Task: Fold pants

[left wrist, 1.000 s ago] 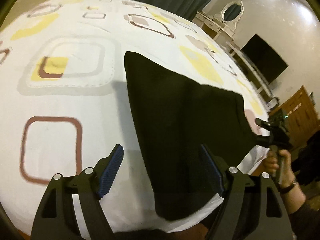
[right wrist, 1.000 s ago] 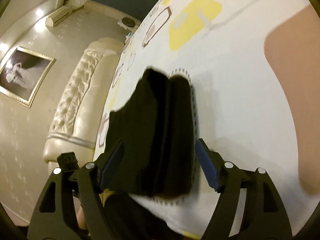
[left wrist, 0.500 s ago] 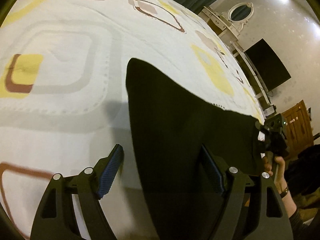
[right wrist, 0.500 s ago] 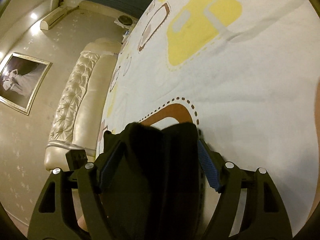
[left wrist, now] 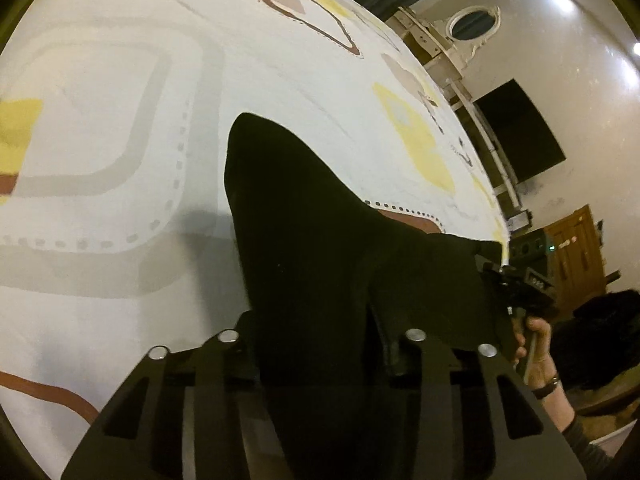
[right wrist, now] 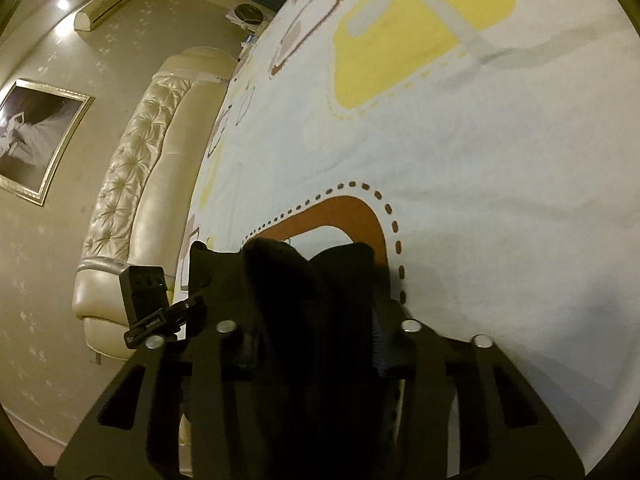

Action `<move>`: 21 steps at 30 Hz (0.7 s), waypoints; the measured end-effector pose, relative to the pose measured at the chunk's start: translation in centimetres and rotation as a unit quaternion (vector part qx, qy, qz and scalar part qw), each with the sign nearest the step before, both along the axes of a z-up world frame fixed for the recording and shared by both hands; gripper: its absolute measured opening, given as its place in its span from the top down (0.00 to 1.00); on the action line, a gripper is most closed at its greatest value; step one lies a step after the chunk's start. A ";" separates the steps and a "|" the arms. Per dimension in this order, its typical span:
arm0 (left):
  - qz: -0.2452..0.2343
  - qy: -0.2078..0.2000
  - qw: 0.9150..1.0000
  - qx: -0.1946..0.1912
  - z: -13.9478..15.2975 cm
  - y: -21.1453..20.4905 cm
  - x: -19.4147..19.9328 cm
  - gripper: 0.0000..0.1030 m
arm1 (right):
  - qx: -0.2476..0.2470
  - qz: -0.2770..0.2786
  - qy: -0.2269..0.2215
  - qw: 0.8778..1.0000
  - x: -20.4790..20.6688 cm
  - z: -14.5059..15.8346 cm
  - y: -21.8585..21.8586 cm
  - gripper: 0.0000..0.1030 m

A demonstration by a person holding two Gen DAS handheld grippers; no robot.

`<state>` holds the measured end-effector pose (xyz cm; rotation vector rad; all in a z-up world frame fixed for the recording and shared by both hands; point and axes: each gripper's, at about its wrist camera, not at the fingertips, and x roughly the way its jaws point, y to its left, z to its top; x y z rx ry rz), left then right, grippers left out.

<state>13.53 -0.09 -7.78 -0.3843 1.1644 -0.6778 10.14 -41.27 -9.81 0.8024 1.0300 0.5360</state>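
The black pants (left wrist: 304, 232) lie on a white patterned bedspread (left wrist: 120, 120), one end stretching away towards the middle of the bed. My left gripper (left wrist: 316, 344) is shut on the near edge of the pants; the cloth hides its fingertips. My right gripper (right wrist: 312, 340) is shut on a bunched fold of the pants (right wrist: 312, 280) at the other near corner. In the left wrist view the right gripper (left wrist: 516, 292) shows at the right, at the cloth's edge, held by a hand.
A padded cream headboard (right wrist: 136, 184) and a framed picture (right wrist: 36, 136) are on the left in the right wrist view. A dressing table with an oval mirror (left wrist: 472, 24), a dark TV (left wrist: 520, 132) and a wooden door (left wrist: 576, 256) stand beyond the bed.
Both grippers moved forward onto the near edge of the pants and closed on it. The cloth now bunches between the fingers of each.
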 end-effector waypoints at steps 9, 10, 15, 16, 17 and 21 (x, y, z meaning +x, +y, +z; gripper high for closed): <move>0.004 -0.063 0.996 0.069 3.2 -1.2 0.1 0.74 | -0.031 -0.011 -0.048 0.998 0.1 2.4 0.9 0.72; 0.006 -0.071 0.995 0.076 3.6 -1.3 0.6 0.74 | -0.032 -0.012 -0.051 0.998 0.5 2.6 0.9 0.72; 0.019 -0.075 0.992 0.096 3.9 -1.2 3.7 0.75 | -0.033 -0.014 -0.065 0.997 3.4 3.7 1.4 0.72; 0.022 -0.074 0.992 0.097 3.8 -1.1 4.2 0.75 | -0.035 -0.015 -0.066 0.997 4.0 3.8 1.5 0.72; 0.024 -0.074 0.992 0.099 3.8 -1.1 4.8 0.75 | -0.036 -0.016 -0.067 0.997 4.6 3.9 1.6 0.72; 0.034 -0.073 0.991 0.110 3.7 -1.2 7.4 0.75 | -0.038 -0.017 -0.069 0.997 7.5 4.4 2.1 0.72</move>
